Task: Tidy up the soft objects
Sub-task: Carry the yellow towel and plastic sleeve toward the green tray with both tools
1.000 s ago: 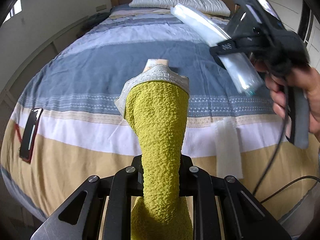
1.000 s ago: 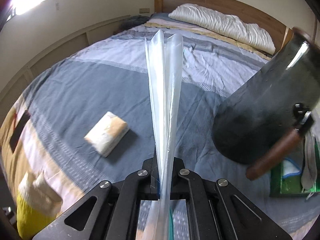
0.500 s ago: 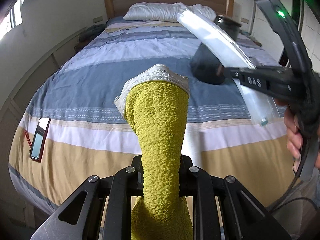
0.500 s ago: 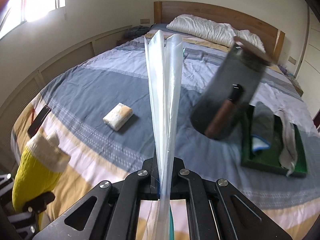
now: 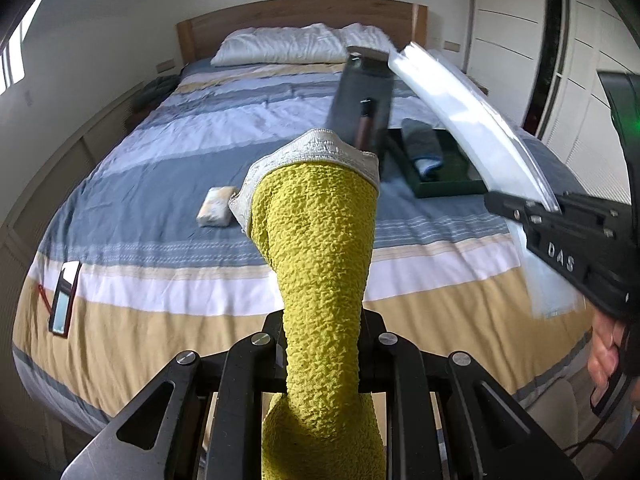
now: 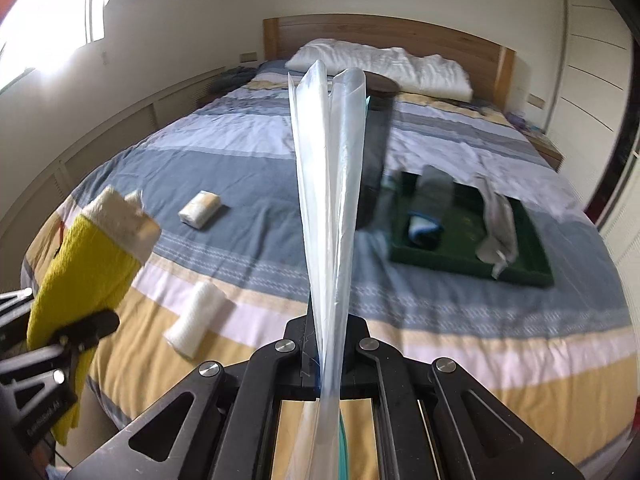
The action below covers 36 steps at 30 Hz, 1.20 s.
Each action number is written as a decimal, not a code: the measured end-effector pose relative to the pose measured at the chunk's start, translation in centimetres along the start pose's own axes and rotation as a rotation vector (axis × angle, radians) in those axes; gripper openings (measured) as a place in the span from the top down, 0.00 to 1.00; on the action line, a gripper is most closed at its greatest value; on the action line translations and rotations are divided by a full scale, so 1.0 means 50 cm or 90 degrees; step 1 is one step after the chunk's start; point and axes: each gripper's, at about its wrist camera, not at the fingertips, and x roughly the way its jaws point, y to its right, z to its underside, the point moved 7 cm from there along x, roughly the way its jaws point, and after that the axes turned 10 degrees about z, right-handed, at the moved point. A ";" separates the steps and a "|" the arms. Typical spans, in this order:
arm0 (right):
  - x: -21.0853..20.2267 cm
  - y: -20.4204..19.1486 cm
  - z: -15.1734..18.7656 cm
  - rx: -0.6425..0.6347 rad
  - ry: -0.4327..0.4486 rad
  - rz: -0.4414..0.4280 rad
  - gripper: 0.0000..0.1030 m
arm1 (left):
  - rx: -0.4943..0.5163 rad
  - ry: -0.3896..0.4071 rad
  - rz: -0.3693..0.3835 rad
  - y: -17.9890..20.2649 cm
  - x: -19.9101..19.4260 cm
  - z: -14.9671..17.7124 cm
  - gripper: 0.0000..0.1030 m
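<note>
My left gripper [image 5: 322, 344] is shut on a yellow textured cloth [image 5: 320, 248] with a pale woven border, held upright above the foot of the bed; it also shows in the right wrist view [image 6: 80, 272]. My right gripper [image 6: 328, 344] is shut on a clear plastic bag [image 6: 328, 184] that stands up between the fingers; it shows in the left wrist view [image 5: 472, 120] too. A green tray [image 6: 516, 272] on the bed holds a grey-blue cloth [image 6: 426, 208] and a grey sock [image 6: 496, 224].
A white rolled cloth [image 6: 196, 320] lies near the bed's foot. A small wrapped pack [image 6: 200, 208] lies mid-bed. A dark cylindrical container [image 5: 362, 108] stands beside the tray. A phone [image 5: 64, 300] lies at the left edge. Pillows [image 5: 300, 44] lie by the headboard.
Both grippers have pulled back and up from the bed, still holding the cloth and the bag. The tray, container and rolled cloth have come into view.
</note>
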 end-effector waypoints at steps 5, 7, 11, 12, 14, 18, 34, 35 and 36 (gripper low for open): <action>-0.057 0.060 0.042 0.024 -0.002 0.025 0.97 | 0.033 0.002 0.017 0.064 0.005 -0.011 0.85; -0.077 0.087 0.055 0.033 -0.002 0.038 0.97 | 0.046 0.001 0.029 0.091 0.012 -0.017 0.85; -0.109 0.145 0.069 0.056 -0.003 0.066 0.97 | 0.071 -0.001 0.050 0.152 0.026 -0.033 0.85; -0.115 0.159 0.071 0.062 -0.003 0.072 0.97 | 0.076 -0.002 0.055 0.167 0.030 -0.037 0.85; -0.127 0.187 0.077 0.074 -0.006 0.086 0.97 | 0.084 -0.003 0.066 0.191 0.039 -0.044 0.85; -0.145 0.238 0.085 0.094 -0.009 0.109 0.97 | 0.099 -0.008 0.083 0.236 0.059 -0.061 0.84; -0.084 0.317 0.051 0.143 -0.029 0.136 0.97 | 0.120 -0.013 0.099 0.340 0.147 -0.124 0.84; -0.077 0.321 0.048 0.145 -0.031 0.138 0.97 | 0.121 -0.012 0.100 0.346 0.154 -0.130 0.84; -0.069 0.329 0.046 0.145 -0.033 0.140 0.97 | 0.120 -0.012 0.101 0.350 0.161 -0.135 0.84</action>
